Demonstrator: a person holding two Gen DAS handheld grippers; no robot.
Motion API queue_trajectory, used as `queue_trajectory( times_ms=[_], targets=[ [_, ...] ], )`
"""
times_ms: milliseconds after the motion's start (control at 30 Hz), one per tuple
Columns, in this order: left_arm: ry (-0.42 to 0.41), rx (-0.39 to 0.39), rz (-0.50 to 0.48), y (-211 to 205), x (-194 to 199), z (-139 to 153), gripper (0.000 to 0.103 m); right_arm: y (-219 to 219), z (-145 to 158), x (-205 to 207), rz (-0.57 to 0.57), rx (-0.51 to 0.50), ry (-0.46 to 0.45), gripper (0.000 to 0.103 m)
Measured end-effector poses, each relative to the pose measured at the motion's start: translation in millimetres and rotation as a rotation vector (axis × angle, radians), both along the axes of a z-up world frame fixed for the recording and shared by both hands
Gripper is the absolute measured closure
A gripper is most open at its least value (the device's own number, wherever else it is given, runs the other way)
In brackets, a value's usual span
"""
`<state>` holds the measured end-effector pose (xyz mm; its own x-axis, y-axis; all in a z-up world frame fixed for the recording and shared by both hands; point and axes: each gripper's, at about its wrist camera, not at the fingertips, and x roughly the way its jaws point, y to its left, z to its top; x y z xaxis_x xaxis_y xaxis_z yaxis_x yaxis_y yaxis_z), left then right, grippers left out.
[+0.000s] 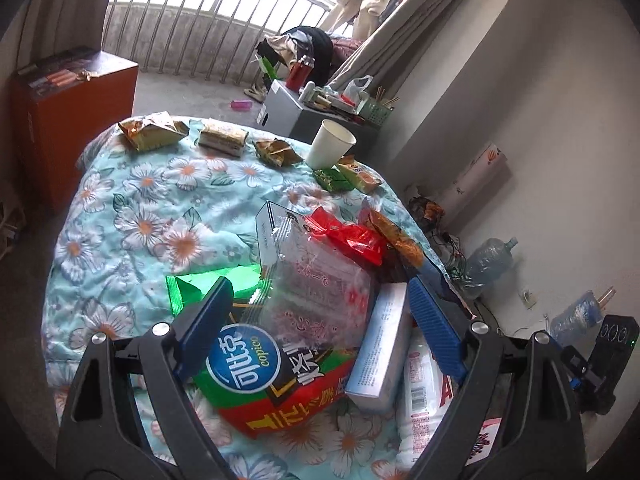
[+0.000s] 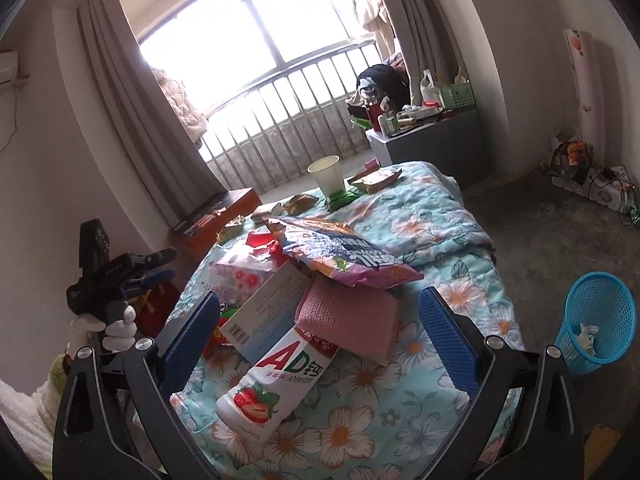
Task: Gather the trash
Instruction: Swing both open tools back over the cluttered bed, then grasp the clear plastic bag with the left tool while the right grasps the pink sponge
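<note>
Nearest the left gripper (image 1: 320, 320): jaws spread wide, nothing clamped, its blue ribbed pads (image 1: 208, 320) flanking a glossy red-green chip bag (image 1: 276, 384) with a round blue logo. Leaning on it are a crinkly clear plastic bag (image 1: 320, 280) and a rigid pale-blue carton (image 1: 380, 352).

Right gripper (image 2: 320, 332): jaws likewise wide apart and empty, framing a smooth white strawberry milk bottle (image 2: 276, 380) lying on its side. Over the bottle's upper end sits a pink waffle-textured cloth (image 2: 348, 316); above that rests a puffy foil snack bag (image 2: 336, 252), pink and orange, creased.

All this rests heaped on a quilted floral bedspread (image 2: 432, 216), turquoise, soft and rumpled. A gloved hand (image 2: 116, 324) grips the other tool at the left edge of the right wrist view.

Mid-distance: a crumpled red wrapper (image 1: 352, 240) and a flat green foil packet (image 1: 200, 284).

Far end of the bed: an upright white paper cup (image 1: 332, 144), with several gold-brown crushed wrappers (image 1: 152, 130) strung along the edge.

On the floor to the right stands a blue mesh waste basket (image 2: 596, 312), holding only what looks like one pale scrap.

Judgement: collection has barely begun. Nearly all trash is on the bed, the heap untouched by either claw, the far wrappers and cup yet to be fetched.
</note>
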<state>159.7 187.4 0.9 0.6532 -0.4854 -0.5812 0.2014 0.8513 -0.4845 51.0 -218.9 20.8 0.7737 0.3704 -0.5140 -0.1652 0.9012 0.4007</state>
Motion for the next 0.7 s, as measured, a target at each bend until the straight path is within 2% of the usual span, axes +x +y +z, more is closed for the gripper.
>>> queue_trajectory(
  times_ms=[33, 233, 333, 400, 500, 567, 700],
  targets=[
    [0.022, -0.014, -0.026, -1, 11, -6, 0.018, 0, -2, 1, 0.0, -0.003, 0.009, 0.007],
    [0.125, -0.034, -0.028, 2, 52, -37, 0.018, 8, -16, 16, 0.018, -0.002, 0.056, 0.007],
    [0.14, -0.025, -0.036, 0, 60, -45, 0.018, 12, -24, 25, 0.025, -0.005, 0.079, 0.007],
    [0.151, -0.032, -0.041, -1, 64, -49, 0.023, 15, -30, 31, 0.026, -0.01, 0.095, 0.007],
    [0.154, -0.042, -0.043, -1, 64, -51, 0.038, 18, -39, 37, 0.02, -0.014, 0.111, 0.008],
    [0.151, -0.041, -0.041, -1, 62, -50, 0.045, 22, -44, 40, 0.015, -0.035, 0.119, 0.013],
    [0.15, -0.048, -0.031, 4, 58, -52, 0.053, 31, -50, 41, 0.016, -0.166, 0.098, 0.024]
  ],
)
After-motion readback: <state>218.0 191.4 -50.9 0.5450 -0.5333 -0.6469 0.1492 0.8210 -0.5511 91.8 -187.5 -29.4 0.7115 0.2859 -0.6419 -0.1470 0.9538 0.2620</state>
